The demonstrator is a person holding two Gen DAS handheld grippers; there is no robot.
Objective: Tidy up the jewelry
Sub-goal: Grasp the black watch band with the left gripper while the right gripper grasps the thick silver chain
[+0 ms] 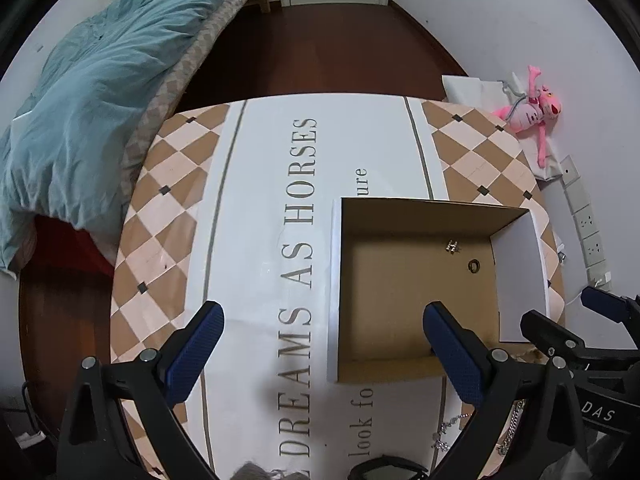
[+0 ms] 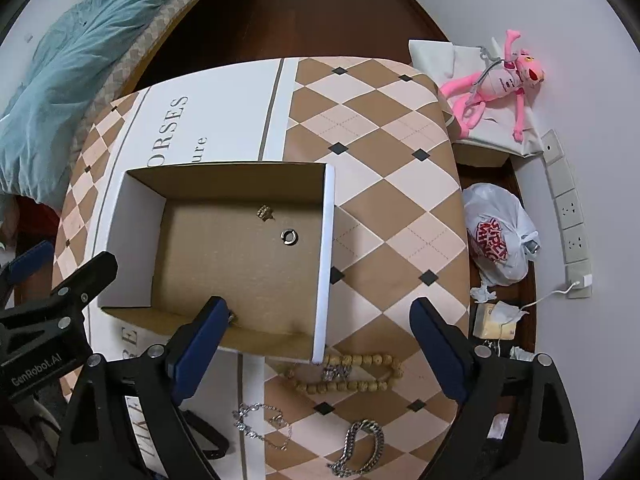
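Note:
An open cardboard box (image 2: 120,240) (image 1: 335,280) stands on the table. Inside lie a small gold ring (image 2: 264,213) (image 1: 452,246) and a dark round ring (image 2: 289,237) (image 1: 475,266). Near the table's front edge lie a wooden bead bracelet (image 2: 352,374), a thin silver chain (image 2: 260,420) (image 1: 446,432) and a thick silver chain bracelet (image 2: 360,446). My left gripper (image 1: 324,344) is open and empty, above the box's near left wall. My right gripper (image 2: 320,340) is open and empty, above the box's near right corner and the beads.
The table (image 2: 380,184) has a checkered cloth with printed words. A bed with a blue quilt (image 1: 92,92) stands at the left. A pink plush toy (image 2: 496,80), a plastic bag (image 2: 498,236) and wall sockets (image 2: 570,216) are at the right.

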